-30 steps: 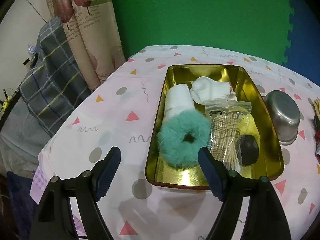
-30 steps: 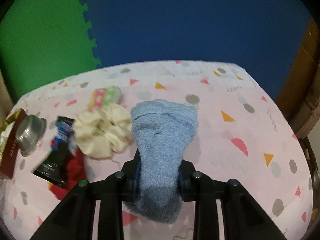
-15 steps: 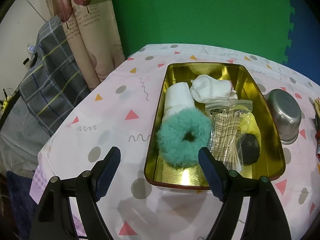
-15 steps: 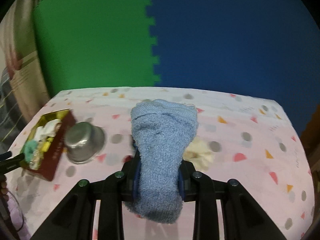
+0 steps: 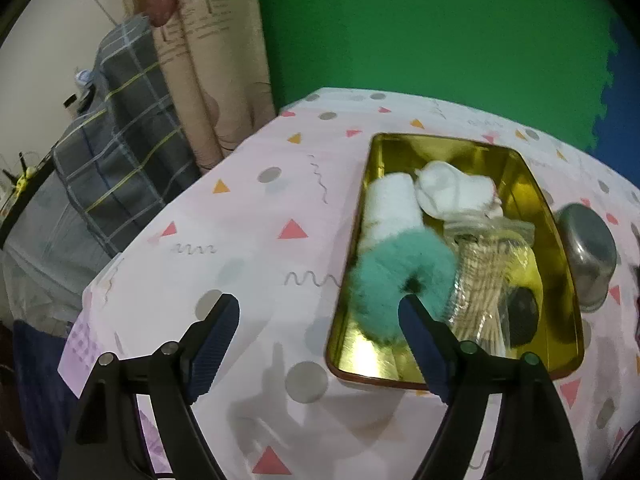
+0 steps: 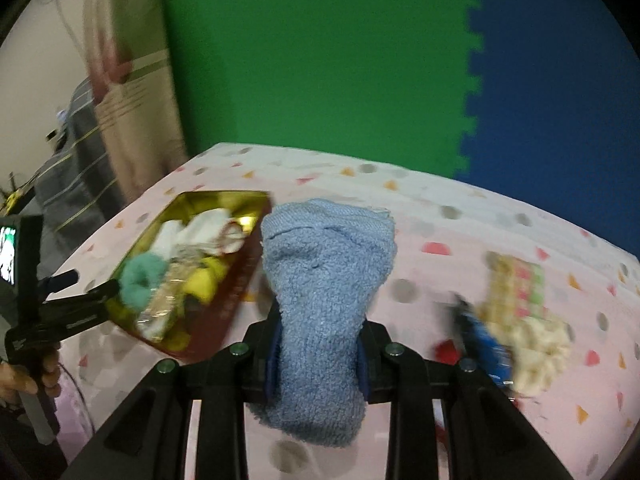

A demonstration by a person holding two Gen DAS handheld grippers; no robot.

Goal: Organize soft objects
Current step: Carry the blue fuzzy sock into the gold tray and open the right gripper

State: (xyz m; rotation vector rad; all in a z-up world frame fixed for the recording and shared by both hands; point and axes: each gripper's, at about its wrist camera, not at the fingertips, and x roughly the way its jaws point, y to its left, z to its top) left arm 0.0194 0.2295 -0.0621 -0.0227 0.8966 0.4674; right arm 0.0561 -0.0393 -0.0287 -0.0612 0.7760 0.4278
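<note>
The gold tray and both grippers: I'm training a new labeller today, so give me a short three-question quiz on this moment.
1. True or false: the right gripper is shut on the blue towel.
2. Which sits nearest the left gripper inside the gold tray? A) teal scrunchie B) white sock C) rolled white cloth
3. Fill in: the steel bowl stands ___ the tray.

Key: 1 true; 2 A; 3 beside (outside).
</note>
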